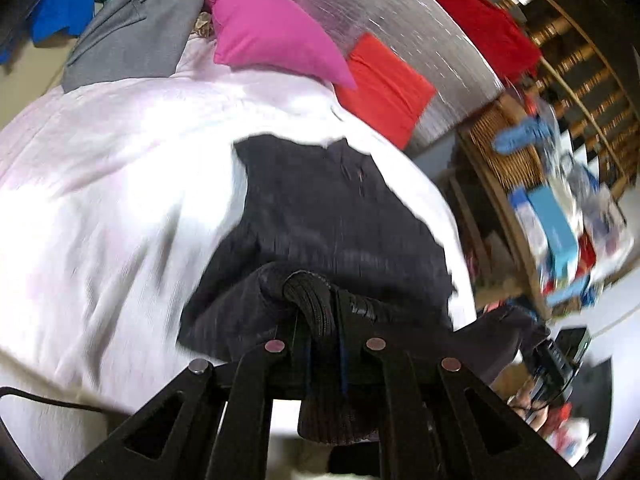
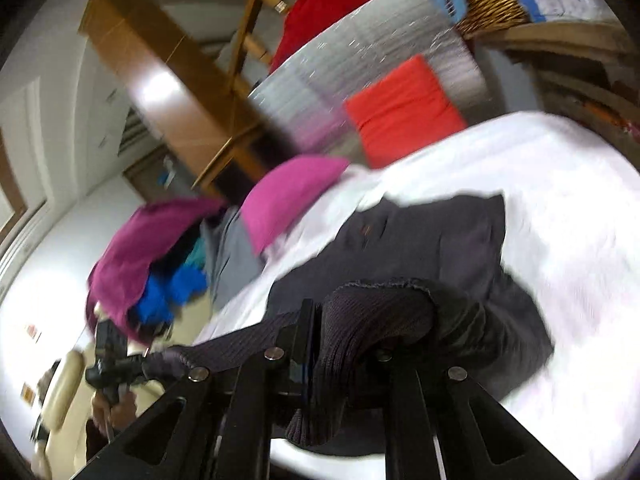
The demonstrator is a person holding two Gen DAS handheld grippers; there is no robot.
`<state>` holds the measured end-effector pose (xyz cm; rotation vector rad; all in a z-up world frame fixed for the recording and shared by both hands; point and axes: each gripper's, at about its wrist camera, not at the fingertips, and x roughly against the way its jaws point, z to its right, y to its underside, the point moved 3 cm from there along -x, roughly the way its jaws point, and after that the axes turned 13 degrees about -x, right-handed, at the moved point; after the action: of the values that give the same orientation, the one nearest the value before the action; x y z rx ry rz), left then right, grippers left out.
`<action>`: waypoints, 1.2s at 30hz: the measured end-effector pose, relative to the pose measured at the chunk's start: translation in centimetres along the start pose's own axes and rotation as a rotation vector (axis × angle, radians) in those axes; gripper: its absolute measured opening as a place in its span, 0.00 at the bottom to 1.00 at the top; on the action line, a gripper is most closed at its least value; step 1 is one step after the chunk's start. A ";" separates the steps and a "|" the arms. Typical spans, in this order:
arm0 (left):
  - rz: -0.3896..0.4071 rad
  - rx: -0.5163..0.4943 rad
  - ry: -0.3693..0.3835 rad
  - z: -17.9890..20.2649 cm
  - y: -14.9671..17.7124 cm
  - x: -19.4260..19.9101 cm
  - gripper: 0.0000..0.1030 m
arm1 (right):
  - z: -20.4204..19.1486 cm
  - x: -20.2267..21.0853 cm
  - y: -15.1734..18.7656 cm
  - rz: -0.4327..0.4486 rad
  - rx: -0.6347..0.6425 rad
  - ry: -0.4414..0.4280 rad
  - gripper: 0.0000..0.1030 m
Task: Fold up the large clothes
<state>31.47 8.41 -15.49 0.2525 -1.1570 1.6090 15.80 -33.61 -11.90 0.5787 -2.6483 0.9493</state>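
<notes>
A large dark knit garment (image 1: 332, 216) lies spread on the white bed sheet (image 1: 100, 200); it also shows in the right wrist view (image 2: 452, 240). My left gripper (image 1: 320, 312) is shut on a bunched ribbed edge of the garment and holds it above the bed. My right gripper (image 2: 340, 344) is shut on another ribbed edge, which drapes over its fingers. The other gripper shows at the right edge of the left wrist view (image 1: 560, 364) and at the left of the right wrist view (image 2: 112, 364). Both views are motion-blurred.
A pink pillow (image 1: 272, 32) and a folded orange-red cloth (image 1: 384, 84) lie at the far end of the bed. A grey garment (image 1: 132, 28) and blue clothes (image 1: 60, 12) are piled nearby. A wicker basket (image 1: 504, 148) and a cluttered shelf (image 1: 568, 224) stand beside the bed.
</notes>
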 end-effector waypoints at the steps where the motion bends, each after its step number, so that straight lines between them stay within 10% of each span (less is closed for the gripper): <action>1: 0.002 0.014 0.002 -0.2 -1.3 -0.9 0.10 | 0.1 -0.6 -1.0 0.012 -0.008 0.003 0.12; 15: -0.003 0.000 -0.052 -3.3 -19.4 -18.6 0.10 | 6.2 -20.8 -15.7 0.118 -0.043 0.254 0.10; 25: -0.023 -0.002 -0.132 -7.4 -20.7 -27.9 0.11 | 13.3 -31.2 -18.7 0.110 -0.099 0.361 0.09; 36: 0.043 -0.009 -0.135 -7.2 -19.8 -28.7 0.24 | 18.3 -30.7 -19.6 0.010 -0.413 0.156 0.20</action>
<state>62.00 -5.29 -27.62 0.3360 -1.2797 1.6445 49.70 -50.89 -26.52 0.3761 -2.5964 0.4066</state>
